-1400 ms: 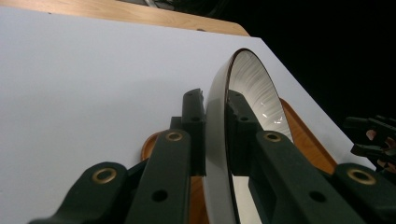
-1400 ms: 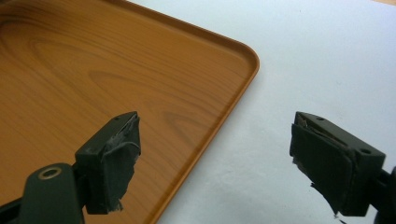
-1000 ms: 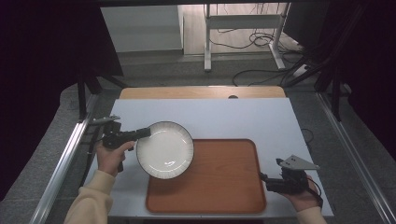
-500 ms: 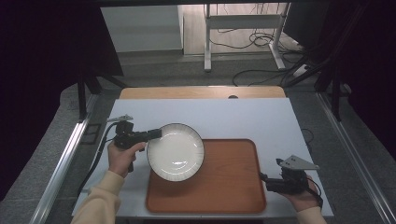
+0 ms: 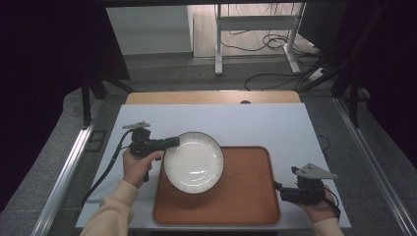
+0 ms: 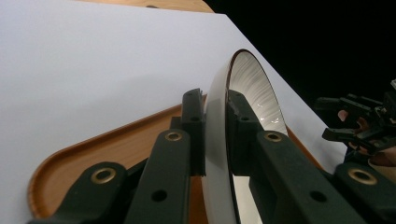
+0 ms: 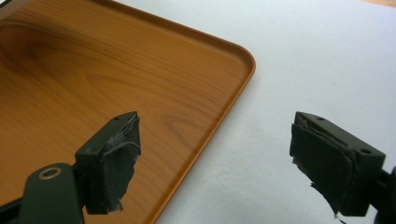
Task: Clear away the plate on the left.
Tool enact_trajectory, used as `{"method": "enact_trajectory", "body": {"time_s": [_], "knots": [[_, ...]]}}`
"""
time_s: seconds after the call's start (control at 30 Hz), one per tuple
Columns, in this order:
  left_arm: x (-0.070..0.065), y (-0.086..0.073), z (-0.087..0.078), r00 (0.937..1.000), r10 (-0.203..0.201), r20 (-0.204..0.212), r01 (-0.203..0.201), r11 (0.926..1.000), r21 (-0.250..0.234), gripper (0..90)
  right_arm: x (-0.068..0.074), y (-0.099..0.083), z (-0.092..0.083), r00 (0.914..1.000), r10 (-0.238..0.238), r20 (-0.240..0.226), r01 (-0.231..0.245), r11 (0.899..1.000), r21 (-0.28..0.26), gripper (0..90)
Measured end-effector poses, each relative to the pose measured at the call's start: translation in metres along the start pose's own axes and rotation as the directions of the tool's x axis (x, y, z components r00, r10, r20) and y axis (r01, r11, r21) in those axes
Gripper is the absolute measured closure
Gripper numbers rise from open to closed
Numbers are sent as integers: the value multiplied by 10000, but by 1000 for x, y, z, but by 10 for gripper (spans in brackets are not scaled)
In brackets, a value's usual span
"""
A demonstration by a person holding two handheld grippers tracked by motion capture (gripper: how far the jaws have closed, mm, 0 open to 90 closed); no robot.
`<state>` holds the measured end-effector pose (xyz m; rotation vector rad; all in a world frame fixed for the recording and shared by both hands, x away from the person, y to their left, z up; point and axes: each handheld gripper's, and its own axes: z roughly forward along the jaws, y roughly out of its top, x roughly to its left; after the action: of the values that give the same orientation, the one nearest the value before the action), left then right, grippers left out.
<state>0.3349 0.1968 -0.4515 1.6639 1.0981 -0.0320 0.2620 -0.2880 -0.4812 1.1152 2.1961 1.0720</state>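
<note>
A white plate with a dark ribbed rim (image 5: 193, 162) hangs over the left part of the wooden tray (image 5: 246, 196). My left gripper (image 5: 173, 142) is shut on the plate's left edge. In the left gripper view the plate (image 6: 243, 88) stands edge-on between the two black jaws, with my left gripper (image 6: 215, 135) clamped on its rim above the tray (image 6: 112, 149). My right gripper (image 5: 278, 188) rests at the tray's right edge, low over the table. The right gripper view shows my right gripper (image 7: 212, 158) open, its jaws straddling the tray's rim (image 7: 233, 102) with nothing between them.
A white sheet (image 5: 236, 123) covers the table, with a bare wooden strip (image 5: 211, 97) at the far edge. Metal rails (image 5: 69, 172) run along both sides. Cables and a desk frame (image 5: 255, 39) lie on the floor beyond.
My left gripper has carried the plate to the right, from beside the tray to over its left part. The right gripper has stayed in place.
</note>
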Motion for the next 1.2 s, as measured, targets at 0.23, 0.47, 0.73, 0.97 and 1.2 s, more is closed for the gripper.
{"method": "enact_trajectory", "body": {"time_s": [0.23,0.47,0.73,0.97,1.2], "knots": [[-9,-2,15,9997,41,222,-46,9997,230,803,-1,0,-1,9999,99,106,-99,9999,-27,168],[-18,-5,31,9989,121,443,-145,9983,561,802,-2,-1,-1,9999,107,98,-107,9999,-20,169],[-28,-9,44,9971,36,766,-94,9970,764,802,-2,-1,-1,9999,131,105,-130,9999,-40,169],[-26,-16,53,9976,55,692,-127,9945,1043,798,-2,-1,0,9999,124,104,-124,9999,-4,169],[-21,-27,71,9983,49,583,-141,9872,1590,798,-2,-2,-1,9999,110,93,-110,9999,27,169]]}}
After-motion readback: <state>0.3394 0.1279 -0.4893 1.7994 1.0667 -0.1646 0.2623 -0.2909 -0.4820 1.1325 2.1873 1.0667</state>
